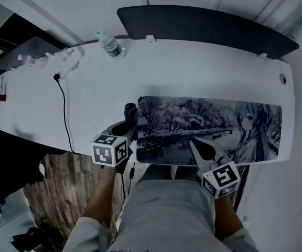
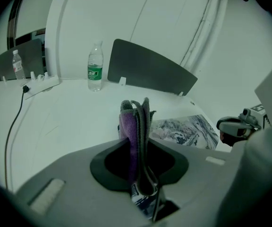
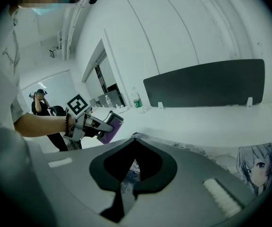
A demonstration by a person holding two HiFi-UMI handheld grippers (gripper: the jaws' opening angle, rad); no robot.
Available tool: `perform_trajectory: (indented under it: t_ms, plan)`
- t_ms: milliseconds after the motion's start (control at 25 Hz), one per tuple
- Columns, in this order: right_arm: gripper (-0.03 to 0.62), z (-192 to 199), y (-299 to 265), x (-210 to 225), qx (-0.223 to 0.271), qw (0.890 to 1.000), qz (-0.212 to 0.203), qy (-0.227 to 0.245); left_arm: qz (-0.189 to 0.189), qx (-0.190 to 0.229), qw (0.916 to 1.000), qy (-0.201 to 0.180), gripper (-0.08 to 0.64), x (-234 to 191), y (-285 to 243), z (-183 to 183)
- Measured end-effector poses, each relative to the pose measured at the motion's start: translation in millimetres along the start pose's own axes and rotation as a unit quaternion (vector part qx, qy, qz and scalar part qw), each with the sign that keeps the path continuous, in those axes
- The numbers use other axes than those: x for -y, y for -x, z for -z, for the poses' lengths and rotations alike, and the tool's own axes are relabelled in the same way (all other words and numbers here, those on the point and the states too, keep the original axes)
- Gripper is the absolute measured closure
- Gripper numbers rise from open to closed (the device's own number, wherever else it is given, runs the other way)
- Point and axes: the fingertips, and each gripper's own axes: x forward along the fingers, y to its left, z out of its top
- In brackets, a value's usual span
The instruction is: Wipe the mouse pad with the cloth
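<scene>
The mouse pad is laid flat on the white desk. It is long, and a grey picture is printed on it: trees, water, and a drawn girl with long hair at its right end. It is set along the front edge of the desk, from about the middle almost to the desk's right end.

The cloth is purple with a grey side. It is folded and pinched upright between the jaws of the left gripper, and its top is pushed out past them. It is held over the front of the desk, near the middle. Whether the pad is touched by it cannot be told.
</scene>
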Motion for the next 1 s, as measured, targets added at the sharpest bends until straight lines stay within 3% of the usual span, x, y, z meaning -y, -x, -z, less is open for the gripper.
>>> perform_trajectory:
  t_ms: [400, 1000]
  plan:
    - [0.584, 22.5, -9.2, 16.6, -0.023, 0.999, -0.010, -0.022, -0.024, -0.060, 0.9979, 0.001, 0.454, -32.2, -49.1, -0.7]
    - [0.584, 35.3, -7.7, 30.8, -0.036, 0.999, -0.001, -0.035, 0.003, -0.120, 0.9923, 0.030, 0.454, -32.7, -88.8, 15.7]
